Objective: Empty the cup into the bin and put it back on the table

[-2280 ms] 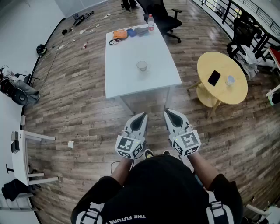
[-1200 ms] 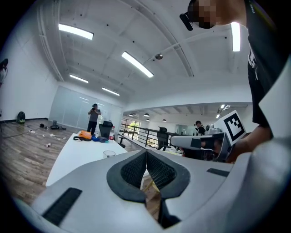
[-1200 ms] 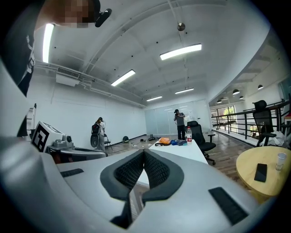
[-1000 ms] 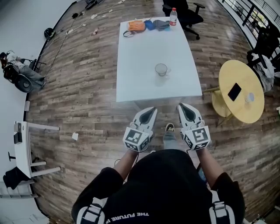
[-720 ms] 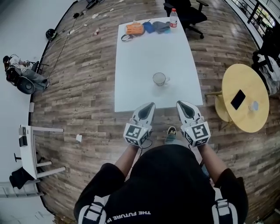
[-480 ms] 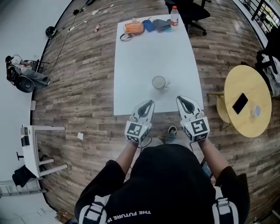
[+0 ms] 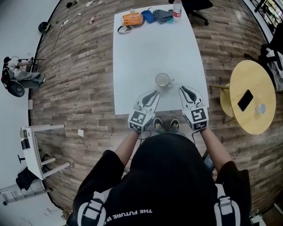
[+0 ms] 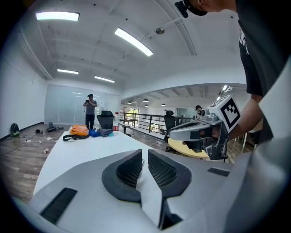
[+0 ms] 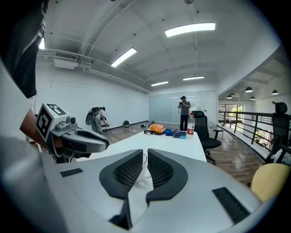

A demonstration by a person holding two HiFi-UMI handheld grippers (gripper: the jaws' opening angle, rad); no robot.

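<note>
A clear glass cup [image 7: 162,80] with a handle stands near the front edge of the long white table [image 7: 146,48]. My left gripper [image 7: 154,93] hovers over that edge, just short of the cup and to its left, jaws shut and empty. To the cup's right, at the same edge, my right gripper [image 7: 183,89] has its jaws nearly together and just starting to open, nothing between them. In the left gripper view the left gripper [image 8: 144,154] faces down the table. The right gripper [image 9: 145,154] does the same in its own view. The jaws hide most of the cup in both.
An orange bag [image 7: 132,19], a blue pouch [image 7: 148,16], a grey pouch [image 7: 163,14] and a water bottle [image 7: 177,6] lie at the table's far end. A round yellow table [image 7: 247,84] with a phone [image 7: 245,100] stands right. A person [image 8: 90,113] stands far off. No bin shows.
The person has walked up to the table. Both grippers have come forward from over the floor to the table's front edge, flanking the cup.
</note>
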